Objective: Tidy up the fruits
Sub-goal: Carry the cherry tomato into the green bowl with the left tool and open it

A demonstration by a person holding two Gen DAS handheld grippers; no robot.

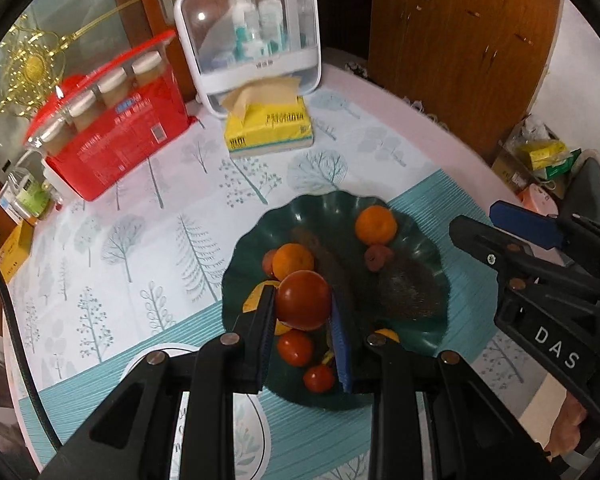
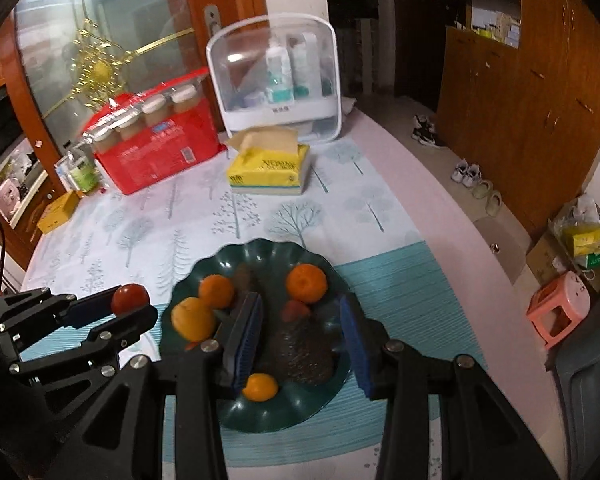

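A dark green scalloped plate (image 1: 416,216) lies on the tablecloth and holds tangerines (image 1: 375,225), small tomatoes (image 1: 295,347), a reddish fruit (image 1: 378,257) and a dark avocado (image 1: 406,290). My left gripper (image 1: 303,300) is shut on a red tomato (image 1: 302,299) and holds it above the plate's left side; it also shows in the right wrist view (image 2: 130,298). My right gripper (image 2: 300,320) is open and empty, its jaws astride the avocado (image 2: 300,354) over the plate (image 2: 204,270). A tangerine (image 2: 306,283) lies beyond it.
At the back stand a yellow tissue pack (image 1: 269,124), a red box of jars (image 1: 112,136) and a white clear-front organiser (image 1: 252,28). A wooden cabinet (image 2: 520,100), shoes and a pink stool (image 2: 560,312) are off the table's right edge.
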